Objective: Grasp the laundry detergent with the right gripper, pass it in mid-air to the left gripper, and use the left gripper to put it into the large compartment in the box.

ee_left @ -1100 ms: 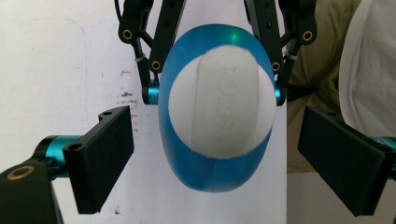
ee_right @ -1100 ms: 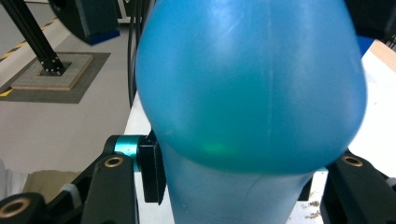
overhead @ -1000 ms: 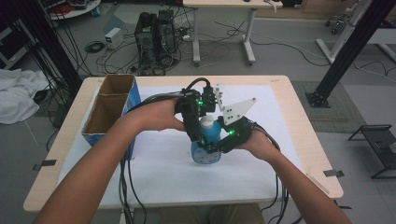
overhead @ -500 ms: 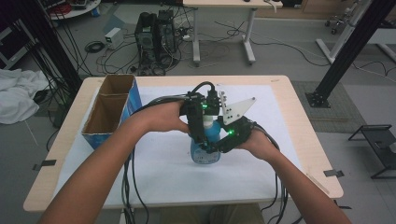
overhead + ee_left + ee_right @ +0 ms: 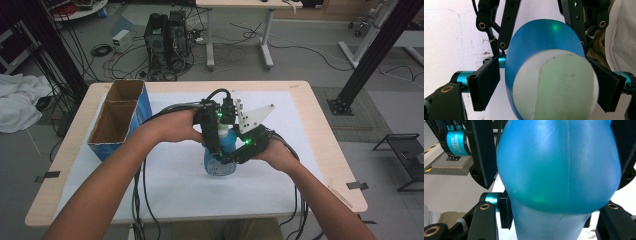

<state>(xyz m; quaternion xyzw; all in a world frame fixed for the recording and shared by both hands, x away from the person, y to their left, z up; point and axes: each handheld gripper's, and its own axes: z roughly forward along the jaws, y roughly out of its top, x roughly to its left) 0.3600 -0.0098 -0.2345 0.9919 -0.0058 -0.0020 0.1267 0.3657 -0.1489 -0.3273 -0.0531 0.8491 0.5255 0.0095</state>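
**Blue bottle upright at centre frame, gripped low and capped from above**

The blue bottle [image 5: 220,157] stands at the centre of the high view on the white sheet [image 5: 165,185], its long axis vertical and its neck pointing up. In the left gripper view the camera looks down along that axis: the white cap [image 5: 555,85] sits in the lower centre of the frame with the blue shoulder bulging behind it.

The right gripper [image 5: 239,152], just right of centre, has its jaws clamped on the bottle's lower body. The left gripper [image 5: 216,131] comes from above; its jaws have just been closing around the cap, but a gap shows beside the pad [image 5: 485,83] at lower left, so they are narrowed, not pressing.

Against the earlier frames, the bottle is in the same spot and as upright, and the left gripper sits slightly lower over the neck.

A cardboard box [image 5: 120,120] stands at the left of the table [image 5: 320,125], well apart.
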